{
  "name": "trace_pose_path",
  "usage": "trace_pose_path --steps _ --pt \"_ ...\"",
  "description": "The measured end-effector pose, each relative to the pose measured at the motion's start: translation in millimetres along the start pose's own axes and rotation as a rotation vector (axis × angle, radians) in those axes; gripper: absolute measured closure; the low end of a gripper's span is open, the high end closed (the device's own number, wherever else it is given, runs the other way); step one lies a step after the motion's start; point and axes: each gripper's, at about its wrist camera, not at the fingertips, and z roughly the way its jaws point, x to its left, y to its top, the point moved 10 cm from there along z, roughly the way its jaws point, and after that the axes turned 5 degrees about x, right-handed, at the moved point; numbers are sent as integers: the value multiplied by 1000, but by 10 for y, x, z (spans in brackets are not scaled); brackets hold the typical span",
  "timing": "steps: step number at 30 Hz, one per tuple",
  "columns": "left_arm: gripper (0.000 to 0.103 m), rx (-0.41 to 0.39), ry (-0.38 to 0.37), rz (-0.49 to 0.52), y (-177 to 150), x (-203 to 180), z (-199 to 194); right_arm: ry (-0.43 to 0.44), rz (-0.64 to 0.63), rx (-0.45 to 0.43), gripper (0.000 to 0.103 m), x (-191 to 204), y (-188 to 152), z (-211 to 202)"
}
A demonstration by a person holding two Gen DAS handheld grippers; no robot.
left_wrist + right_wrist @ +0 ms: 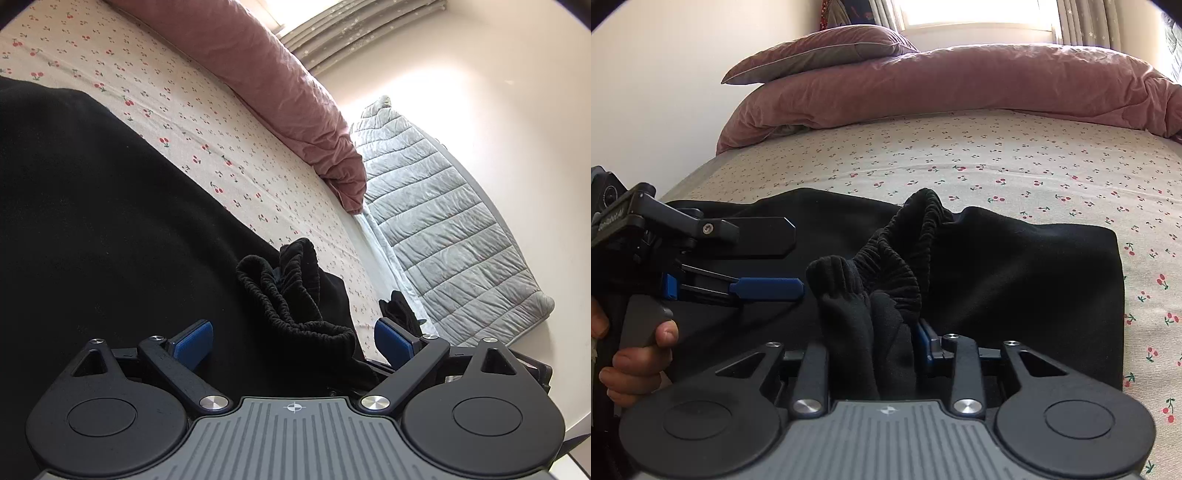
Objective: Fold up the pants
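Observation:
Black pants (110,221) lie spread on the cherry-print bed sheet (184,110). Their elastic waistband (291,280) is bunched up in a ridge. My left gripper (293,341) is open, its blue pads (194,341) wide apart on either side of that bunch without pressing it. In the right wrist view the pants (1015,277) lie across the sheet (997,166), and my right gripper (882,332) is shut on a standing fold of cloth below the waistband (916,236). Only one of its blue pads (925,339) shows. The left gripper (794,263) comes in from the left, held by a hand (639,350).
A pink duvet (960,85) and a pillow (820,55) lie across the far end of the bed. A grey quilted mat (443,221) lies on the floor beyond the bed's edge. A wall (665,92) stands to the left and curtains (351,33) hang by the window.

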Motion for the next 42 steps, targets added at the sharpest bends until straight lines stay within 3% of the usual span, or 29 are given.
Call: trace_pose_path --steps 5,10,14,24,26,31,37,39,42 --pt "8 27 -41 -35 -17 -4 38 56 -5 -24 52 6 -24 -168" --pt "8 33 -77 -71 -1 -4 63 130 -18 -47 50 82 -84 -346" --pt "8 42 -98 -79 1 -30 90 258 -1 -81 50 139 -136 -585" --pt "11 45 -101 -90 34 -11 115 142 82 -126 51 -229 -141 -762" --pt "12 45 -100 -95 49 -16 132 141 99 -118 66 -264 -162 -736" --pt "18 96 -46 -90 3 -55 302 164 98 -32 76 -222 -241 -578" --pt "24 115 4 -48 -21 -125 444 299 81 -2 79 10 -282 -529" --pt "30 120 39 -30 -20 -118 460 340 64 -5 79 102 -283 -552" --pt "44 128 95 -17 -7 -76 471 325 28 0 78 158 -301 -552"
